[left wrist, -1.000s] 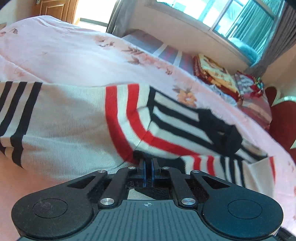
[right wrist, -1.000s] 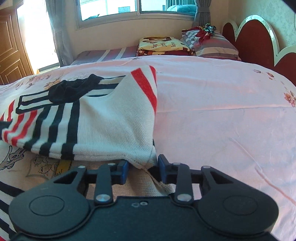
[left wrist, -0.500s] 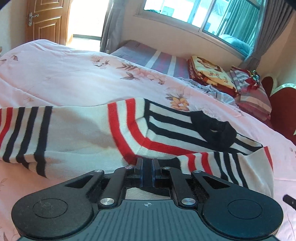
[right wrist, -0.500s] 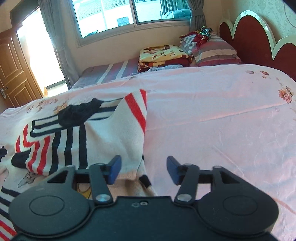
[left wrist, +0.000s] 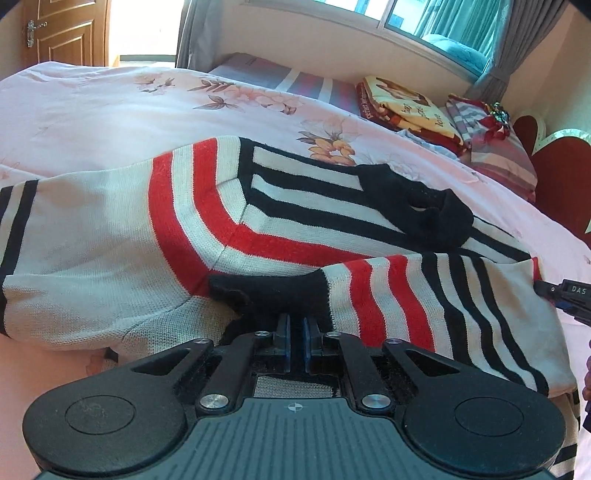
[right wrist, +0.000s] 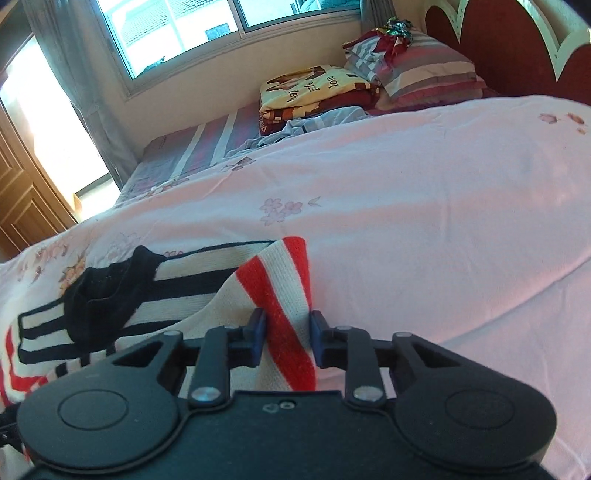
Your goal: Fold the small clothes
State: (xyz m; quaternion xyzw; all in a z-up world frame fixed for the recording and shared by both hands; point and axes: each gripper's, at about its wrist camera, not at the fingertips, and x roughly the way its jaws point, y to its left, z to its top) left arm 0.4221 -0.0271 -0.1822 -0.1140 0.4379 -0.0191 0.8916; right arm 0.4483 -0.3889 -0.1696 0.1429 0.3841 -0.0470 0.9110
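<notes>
A small knitted sweater, white with red and black stripes and a black collar, lies on the pink bed. My left gripper is shut on the black cuff of a sleeve folded across the body. My right gripper is open, its fingers straddling a raised red-and-white fold at the sweater's right edge; the fold lies between them with gaps on both sides. The sweater's collar shows to its left. The right gripper's tip shows at the left wrist view's right edge.
The pink floral bedspread spreads out to the right. Folded blankets and striped pillows lie at the head by the red headboard. A window and wooden door stand beyond.
My right gripper let go of the sweater's corner, opened wide, then moved forward over the red-striped fold with its fingers narrower. My left gripper stayed shut and carried the sleeve cuff over the body.
</notes>
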